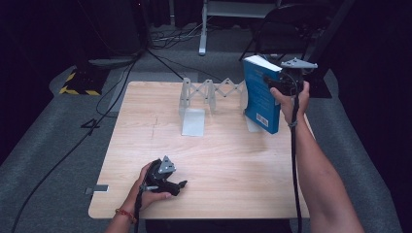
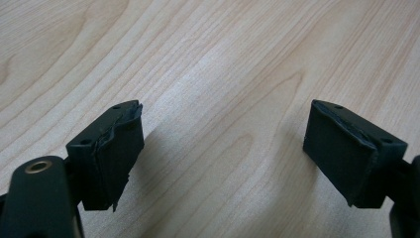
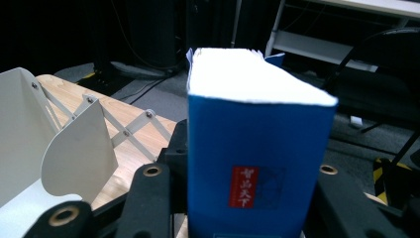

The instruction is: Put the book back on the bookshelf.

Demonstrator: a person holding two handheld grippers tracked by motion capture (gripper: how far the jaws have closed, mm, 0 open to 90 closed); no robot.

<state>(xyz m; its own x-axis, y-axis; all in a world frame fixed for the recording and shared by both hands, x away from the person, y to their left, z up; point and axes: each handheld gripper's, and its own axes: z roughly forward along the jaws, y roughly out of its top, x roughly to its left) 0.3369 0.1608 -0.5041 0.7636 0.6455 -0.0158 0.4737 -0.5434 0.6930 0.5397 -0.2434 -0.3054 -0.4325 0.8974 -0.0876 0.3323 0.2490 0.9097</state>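
While clamped in the right gripper (image 1: 273, 82) — blue book (image 1: 261, 94) upright at table's (image 1: 218, 155) far-right edge; left gripper (image 1: 180, 184) apart.

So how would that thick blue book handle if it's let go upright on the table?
The blue book looks thick and probably heavy, so the right gripper, clamped on its spine, likely needs a firm hold. Its broad base should stand, though without the bookend rack beside it, it could tip.

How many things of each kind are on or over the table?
Thick blue paperback book: 1
White metal expanding book rack: 1
Black two-jaw tool: 2, the left tool and the right tool
Total: 4
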